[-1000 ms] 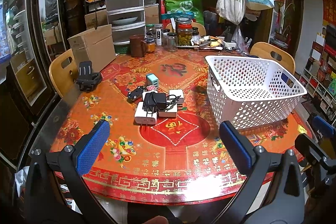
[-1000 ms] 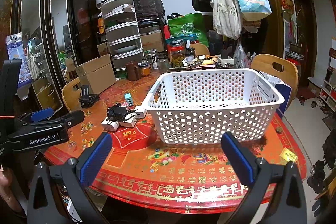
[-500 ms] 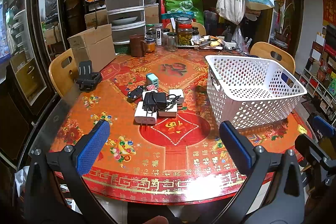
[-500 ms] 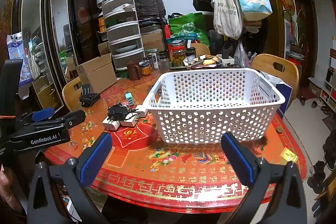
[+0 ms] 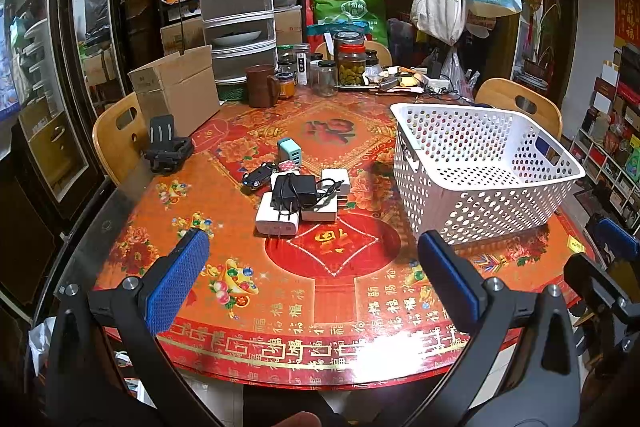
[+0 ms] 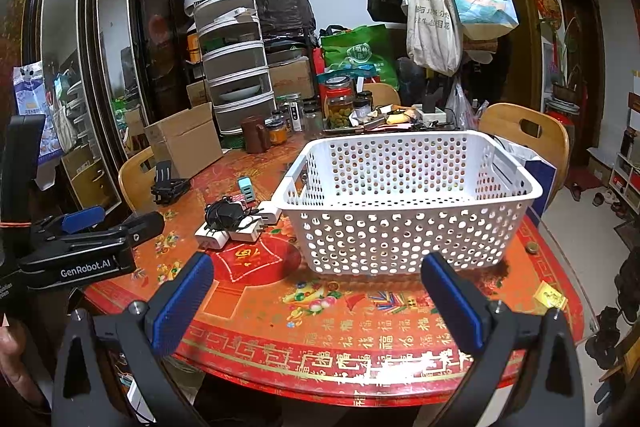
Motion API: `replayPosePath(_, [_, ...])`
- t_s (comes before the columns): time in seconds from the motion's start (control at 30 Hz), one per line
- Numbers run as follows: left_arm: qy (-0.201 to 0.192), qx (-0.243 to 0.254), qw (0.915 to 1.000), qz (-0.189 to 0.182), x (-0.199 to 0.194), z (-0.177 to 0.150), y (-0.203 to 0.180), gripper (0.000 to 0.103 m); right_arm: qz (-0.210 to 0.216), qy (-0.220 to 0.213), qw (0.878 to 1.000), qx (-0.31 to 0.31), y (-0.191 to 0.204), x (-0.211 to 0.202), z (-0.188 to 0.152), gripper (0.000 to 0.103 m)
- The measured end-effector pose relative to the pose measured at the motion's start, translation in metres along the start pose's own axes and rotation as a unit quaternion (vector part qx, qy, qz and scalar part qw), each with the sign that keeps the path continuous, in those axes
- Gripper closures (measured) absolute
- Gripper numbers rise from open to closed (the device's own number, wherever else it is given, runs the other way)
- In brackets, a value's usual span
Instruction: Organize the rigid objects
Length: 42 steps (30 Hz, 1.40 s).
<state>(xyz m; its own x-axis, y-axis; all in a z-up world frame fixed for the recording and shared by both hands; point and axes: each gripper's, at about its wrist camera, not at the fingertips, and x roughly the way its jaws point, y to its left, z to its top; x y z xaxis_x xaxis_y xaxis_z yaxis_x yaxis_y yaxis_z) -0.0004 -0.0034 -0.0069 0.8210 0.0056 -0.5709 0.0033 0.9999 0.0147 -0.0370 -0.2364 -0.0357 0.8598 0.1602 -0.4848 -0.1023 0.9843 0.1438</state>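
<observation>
A pile of chargers lies mid-table: a black adapter (image 5: 293,188) on top of white chargers (image 5: 277,218), a teal USB hub (image 5: 289,149) and a small black toy car (image 5: 259,176) behind. The pile also shows in the right wrist view (image 6: 229,221). An empty white perforated basket (image 5: 476,171) stands to its right, and in the right wrist view (image 6: 404,203) it is straight ahead. My left gripper (image 5: 312,267) is open and empty, above the near table edge, short of the pile. My right gripper (image 6: 316,287) is open and empty, in front of the basket.
A black phone holder (image 5: 166,149) and a cardboard box (image 5: 176,89) sit at the far left. Jars (image 5: 351,63), a brown mug (image 5: 260,85) and a drawer tower (image 5: 238,15) line the back. Wooden chairs (image 5: 520,103) ring the round red table (image 5: 340,303).
Almost nothing has moved. The right wrist view has shifted very slightly; both grippers stay open and empty.
</observation>
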Motion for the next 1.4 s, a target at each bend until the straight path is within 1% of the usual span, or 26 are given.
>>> replayPosePath(0.7, [0.003,0.002,1.0000,0.000,0.004,-0.005,-0.002,0.000,0.000,0.000,1.000,0.000,-0.001,0.000,0.000,0.000])
replayPosePath(0.77, [-0.002,0.001,1.0000,0.001,0.005,-0.005,-0.002,0.000,-0.002,0.000,1.000,0.001,-0.002,0.000,0.001,0.000])
replayPosePath(0.83, [-0.017,0.000,0.9998,0.008,0.005,-0.006,0.001,0.000,-0.013,-0.007,1.000,0.003,-0.008,-0.001,0.004,0.000])
replayPosePath(0.9, [-0.039,-0.007,0.9989,0.024,0.012,-0.006,0.009,0.000,-0.032,-0.018,0.999,0.008,-0.026,0.000,0.012,0.000])
replayPosePath(0.97, [-0.037,-0.020,0.9983,0.039,0.028,-0.005,0.022,0.000,-0.060,-0.018,0.998,0.013,-0.049,0.005,0.021,0.000])
replayPosePath(1.0, [-0.035,-0.025,0.9977,0.052,0.040,-0.004,0.029,0.000,-0.094,-0.012,0.995,0.018,-0.069,0.012,0.028,0.000])
replayPosePath(1.03, [-0.026,-0.025,0.9973,0.064,0.052,-0.004,0.035,0.000,-0.116,-0.007,0.993,0.022,-0.084,0.016,0.034,0.000])
replayPosePath(1.07, [-0.007,-0.022,0.9969,0.075,0.066,-0.004,0.040,0.000,-0.141,0.000,0.990,0.028,-0.102,0.023,0.040,0.000])
replayPosePath(1.1, [0.030,-0.014,0.9961,0.082,0.087,-0.007,0.047,0.000,-0.161,0.007,0.986,0.041,-0.126,0.033,0.048,0.000])
replayPosePath(1.17, [0.065,-0.013,0.9942,0.084,0.113,-0.010,0.058,0.000,-0.167,0.020,0.984,0.067,-0.158,0.045,0.056,0.000])
replayPosePath(1.2, [0.071,-0.020,0.9940,0.081,0.121,-0.013,0.065,0.000,-0.163,0.031,0.983,0.081,-0.173,0.052,0.060,0.004])
replayPosePath(1.23, [0.074,-0.028,0.9939,0.076,0.126,-0.015,0.070,0.000,-0.157,0.047,0.982,0.092,-0.189,0.063,0.064,0.012])
replayPosePath(1.27, [0.078,-0.034,0.9939,0.070,0.131,-0.016,0.075,0.000,-0.156,0.059,0.981,0.095,-0.198,0.072,0.067,0.016])
replayPosePath(1.3, [0.081,-0.036,0.9938,0.068,0.136,-0.018,0.075,0.000,-0.158,0.065,0.981,0.092,-0.204,0.078,0.069,0.023])
replayPosePath(1.33, [0.083,-0.033,0.9936,0.069,0.140,-0.018,0.076,0.000,-0.162,0.070,0.980,0.088,-0.210,0.085,0.071,0.033])
replayPosePath(1.37, [0.084,-0.025,0.9933,0.075,0.144,-0.019,0.077,0.000,-0.165,0.080,0.979,0.085,-0.215,0.093,0.072,0.038])
replayPosePath(1.4, [0.085,-0.018,0.9931,0.079,0.148,-0.020,0.077,0.000,-0.161,0.086,0.979,0.086,-0.219,0.099,0.071,0.047])
